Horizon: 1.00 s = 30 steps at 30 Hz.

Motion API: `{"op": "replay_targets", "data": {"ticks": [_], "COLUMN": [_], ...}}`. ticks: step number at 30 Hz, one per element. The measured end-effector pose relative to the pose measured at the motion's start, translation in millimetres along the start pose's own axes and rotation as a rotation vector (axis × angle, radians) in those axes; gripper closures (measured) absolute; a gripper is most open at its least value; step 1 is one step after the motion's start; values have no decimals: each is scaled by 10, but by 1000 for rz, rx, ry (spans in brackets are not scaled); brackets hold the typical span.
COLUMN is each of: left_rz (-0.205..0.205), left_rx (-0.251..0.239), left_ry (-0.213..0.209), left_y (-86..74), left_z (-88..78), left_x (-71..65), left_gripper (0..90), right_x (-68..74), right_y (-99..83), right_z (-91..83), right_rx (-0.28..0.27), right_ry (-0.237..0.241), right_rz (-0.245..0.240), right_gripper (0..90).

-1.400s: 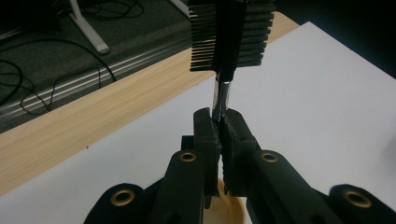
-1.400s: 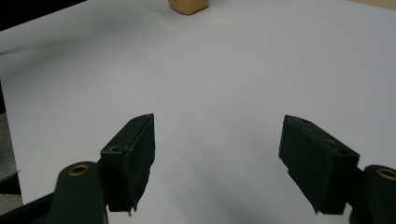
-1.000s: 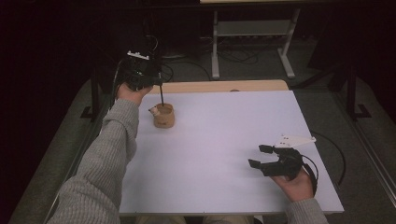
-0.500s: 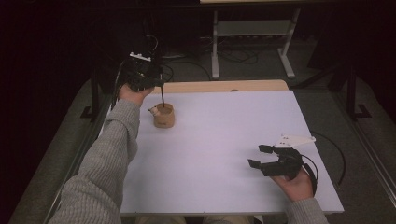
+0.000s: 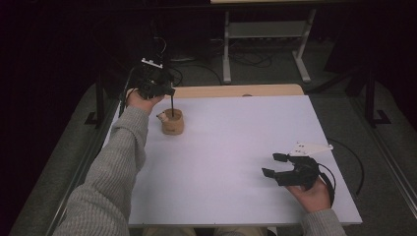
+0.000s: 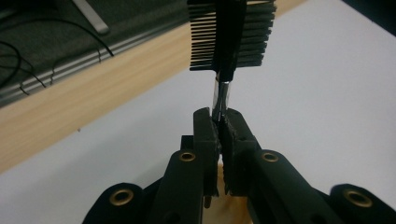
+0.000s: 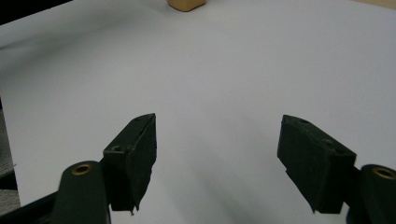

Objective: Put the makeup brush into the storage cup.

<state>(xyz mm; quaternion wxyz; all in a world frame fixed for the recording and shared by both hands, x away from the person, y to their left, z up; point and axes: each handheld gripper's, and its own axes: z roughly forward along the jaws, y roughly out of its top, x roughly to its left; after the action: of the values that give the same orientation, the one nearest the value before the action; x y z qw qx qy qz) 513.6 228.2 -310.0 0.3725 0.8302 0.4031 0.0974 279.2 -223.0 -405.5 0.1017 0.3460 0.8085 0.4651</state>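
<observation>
A black comb point(image 6: 229, 35) with a silvery neck, a tan wooden cup point(image 5: 172, 122), black grippers point(image 5: 162, 89), a white counter point(image 5: 236, 147) edged in pale wood, grey knit sleeves point(image 5: 115, 172).

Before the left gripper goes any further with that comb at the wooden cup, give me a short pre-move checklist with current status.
1. Left gripper clamped on the comb handle: ok.
2. Comb teeth undamaged: ok.
3. Comb lined up over the wooden cup: ok in the high view.
4. Comb end inside the cup or just above it: cannot tell.
5. Right gripper open, empty, apart from the cup: ok.
6. White tabletop around the cup free of obstacles: ok.
</observation>
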Motion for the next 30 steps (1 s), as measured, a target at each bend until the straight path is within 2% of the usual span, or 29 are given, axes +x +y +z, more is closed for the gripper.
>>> {"op": "replay_targets", "data": {"ticks": [3, 10, 13, 14, 15, 22, 27, 30], "left_rz": [2, -4, -2, -13, 5, 1, 2, 3], "left_rx": [7, 27, 16, 8, 22, 46, 54, 77], "left_ry": [-3, -10, -17, -18, -14, -16, -17, -16], "left_y": [-50, -134, -142, -142, -141, -170, -166, -171], "left_z": [11, 37, 46, 59, 67, 104, 135, 153], "left_x": [3, 17, -10, -31, -33, -33, -61, -48], "left_gripper": [855, 854, 851, 851, 851, 851, 847, 844], "right_x": [-4, 0, -2, -2, -2, -16, -12, -15], "right_y": [-4, 6, 10, 10, 10, 12, 15, 14], "right_z": [-3, 30, 34, 35, 36, 10, 32, 24], "right_rx": [-1, 15, 12, 12, 12, -1, 13, 10], "right_ry": [9, 16, 15, 15, 15, 18, 20, 19], "right_rz": [12, 5, 2, 0, 0, 5, 2, 7], "right_gripper": [273, 273, 273, 273, 273, 273, 275, 274]}}
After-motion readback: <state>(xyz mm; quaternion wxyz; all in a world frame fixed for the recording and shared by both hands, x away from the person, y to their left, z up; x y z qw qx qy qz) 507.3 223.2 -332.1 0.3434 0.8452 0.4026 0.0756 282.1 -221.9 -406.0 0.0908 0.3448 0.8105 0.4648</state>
